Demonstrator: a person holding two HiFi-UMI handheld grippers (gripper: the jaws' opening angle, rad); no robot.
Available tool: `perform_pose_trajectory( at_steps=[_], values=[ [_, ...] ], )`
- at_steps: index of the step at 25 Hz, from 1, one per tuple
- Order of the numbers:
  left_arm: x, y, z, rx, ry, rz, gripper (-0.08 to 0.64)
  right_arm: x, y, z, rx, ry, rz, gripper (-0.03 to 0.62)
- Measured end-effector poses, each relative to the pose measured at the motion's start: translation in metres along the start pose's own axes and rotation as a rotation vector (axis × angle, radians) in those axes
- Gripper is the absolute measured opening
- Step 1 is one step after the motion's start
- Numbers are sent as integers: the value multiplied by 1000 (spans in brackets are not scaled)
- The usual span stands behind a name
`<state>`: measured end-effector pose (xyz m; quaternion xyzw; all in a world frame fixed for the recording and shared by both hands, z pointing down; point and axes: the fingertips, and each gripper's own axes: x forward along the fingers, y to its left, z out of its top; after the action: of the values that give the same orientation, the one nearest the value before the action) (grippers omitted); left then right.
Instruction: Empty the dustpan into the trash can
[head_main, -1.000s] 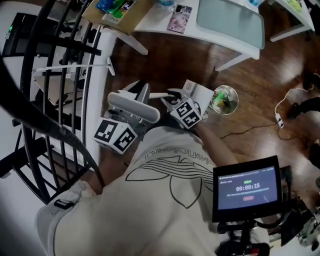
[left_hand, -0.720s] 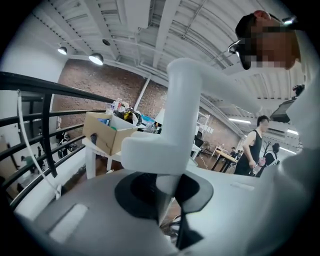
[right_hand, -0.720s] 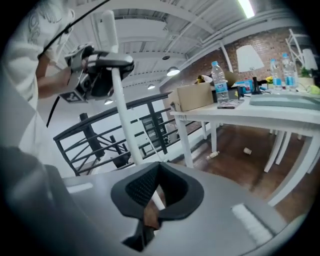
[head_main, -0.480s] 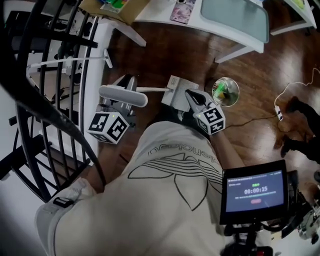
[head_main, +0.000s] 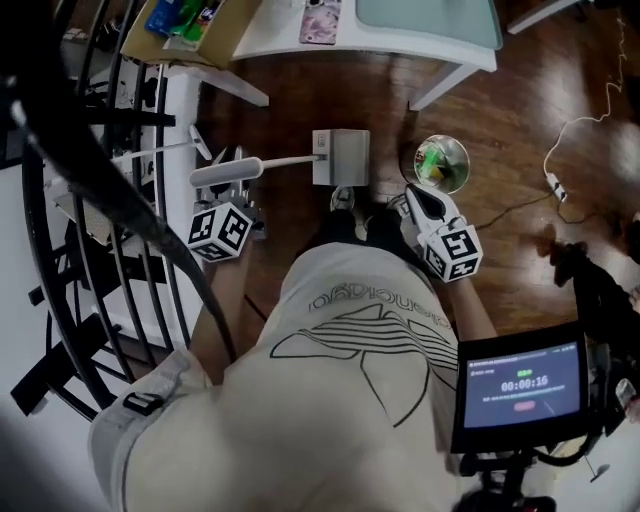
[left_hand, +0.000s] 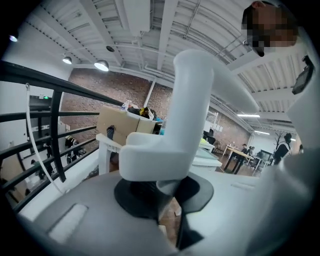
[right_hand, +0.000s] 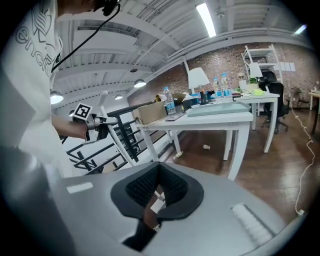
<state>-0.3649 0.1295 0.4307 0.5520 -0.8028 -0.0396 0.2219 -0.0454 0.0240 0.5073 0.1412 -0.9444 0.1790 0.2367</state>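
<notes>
Clamping the dustpan's white handle (left_hand: 192, 100), the left gripper (left_hand: 162, 195) keeps the dustpan (head_main: 340, 157) low by the wooden floor (head_main: 380, 110), ahead of the person's shoes (head_main: 342, 200). The right gripper (head_main: 415, 200), jaws pressed together and empty, points at the trash can (head_main: 443, 139) just right of the dustpan, below the white desk (head_main: 380, 45).

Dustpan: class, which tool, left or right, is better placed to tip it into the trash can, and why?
Left. The left tool grips the dustpan by its handle, with the pan near the trash can. The right tool, though nearer the can, is shut and empty.
</notes>
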Motion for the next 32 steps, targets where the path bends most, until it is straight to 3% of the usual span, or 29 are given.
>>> perform_pose_trajectory(
  at_steps=[9,16,25,32],
  values=[
    [53,49,-23,18,-25,-1,72,-1,12,-14,34,37,-94,3],
    [78,53,-36,24,-38,4,71,-19,9,-29,46,63,-143,3],
    [80,65,-57,-13,-11,18,72,-24,5,-32,71,70,-176,3],
    [83,72,-86,7,13,7,69,-23,13,-35,60,93,-168,3]
  ],
)
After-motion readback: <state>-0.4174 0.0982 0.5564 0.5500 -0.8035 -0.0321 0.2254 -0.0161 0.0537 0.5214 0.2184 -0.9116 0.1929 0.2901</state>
